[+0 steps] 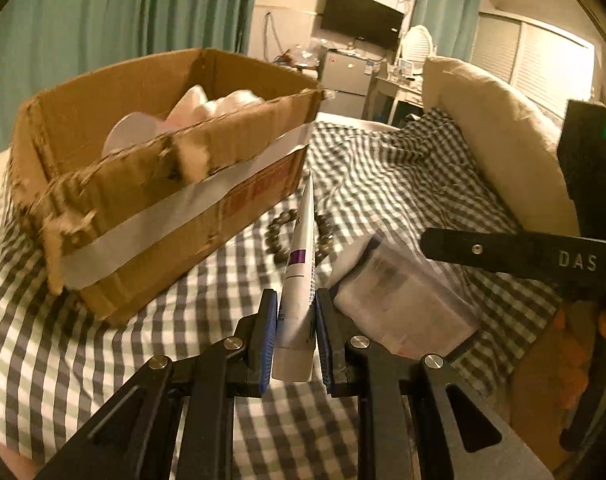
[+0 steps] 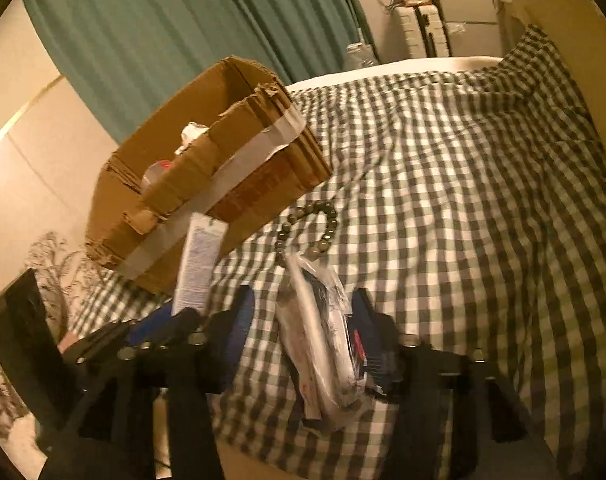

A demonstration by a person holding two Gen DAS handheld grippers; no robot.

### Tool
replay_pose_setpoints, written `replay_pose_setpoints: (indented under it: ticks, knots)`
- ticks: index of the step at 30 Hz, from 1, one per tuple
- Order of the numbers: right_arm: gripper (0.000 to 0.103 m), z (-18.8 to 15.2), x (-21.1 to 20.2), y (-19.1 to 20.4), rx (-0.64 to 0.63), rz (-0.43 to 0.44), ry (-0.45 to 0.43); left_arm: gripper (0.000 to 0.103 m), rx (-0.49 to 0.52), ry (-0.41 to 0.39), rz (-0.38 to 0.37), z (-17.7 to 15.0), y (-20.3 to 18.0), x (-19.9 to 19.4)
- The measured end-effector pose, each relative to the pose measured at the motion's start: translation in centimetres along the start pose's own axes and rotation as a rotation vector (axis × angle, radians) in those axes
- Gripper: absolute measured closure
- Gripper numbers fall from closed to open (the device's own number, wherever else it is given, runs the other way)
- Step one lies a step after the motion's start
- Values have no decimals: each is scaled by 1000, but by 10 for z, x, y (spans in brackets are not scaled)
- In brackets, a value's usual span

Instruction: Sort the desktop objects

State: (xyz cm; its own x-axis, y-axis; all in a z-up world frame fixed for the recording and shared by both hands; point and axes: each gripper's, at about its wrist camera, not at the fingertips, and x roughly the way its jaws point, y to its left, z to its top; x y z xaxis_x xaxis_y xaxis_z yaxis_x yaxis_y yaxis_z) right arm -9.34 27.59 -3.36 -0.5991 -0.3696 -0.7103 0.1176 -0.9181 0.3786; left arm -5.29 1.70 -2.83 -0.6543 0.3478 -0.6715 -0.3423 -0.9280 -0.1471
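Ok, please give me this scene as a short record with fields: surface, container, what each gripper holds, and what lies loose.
surface: checked cloth
container: open cardboard box, white items inside, standing on the cloth
left gripper: shut on white tube, held off the cloth, tip toward the box
right gripper: around clear plastic packet; fingers apart, grip not certain
loose: bead bracelet on the cloth, between box and packet
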Motion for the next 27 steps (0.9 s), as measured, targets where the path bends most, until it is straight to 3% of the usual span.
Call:
replay_pose_setpoints:
  ticks: [5, 7, 10, 13, 17, 20, 22, 23, 27]
  knots:
    - [51, 4, -13, 1, -31, -34, -43, 84, -8, 1, 8, -1, 3, -1]
    - [51, 5, -11, 2, -62, -125, -14, 84, 2, 7, 9, -2, 0, 1]
    - [53, 1, -4, -2, -111, -333, 71, 84, 8, 20, 7, -4, -2, 4]
    - [58, -4, 8, -10, -126, -428, 174, 84, 4, 29, 0, -6, -1, 6]
    - [64, -20, 37, -26, -93, -384, 337, 84, 4, 35, -8, -8, -3, 8]
    - [68, -22, 47, -29, -72, -327, 367, 84, -1, 39, -11, -8, -2, 9]
    - [93, -24, 54, -29, -85, -318, 399, 84, -6, 44, -12, -9, 0, 10]
    - [98, -26, 59, -29, -92, -323, 413, 84, -9, 45, -12, -9, 0, 11]
    - [99, -21, 44, -25, -94, -308, 337, 84, -8, 40, -11, -9, 0, 9]
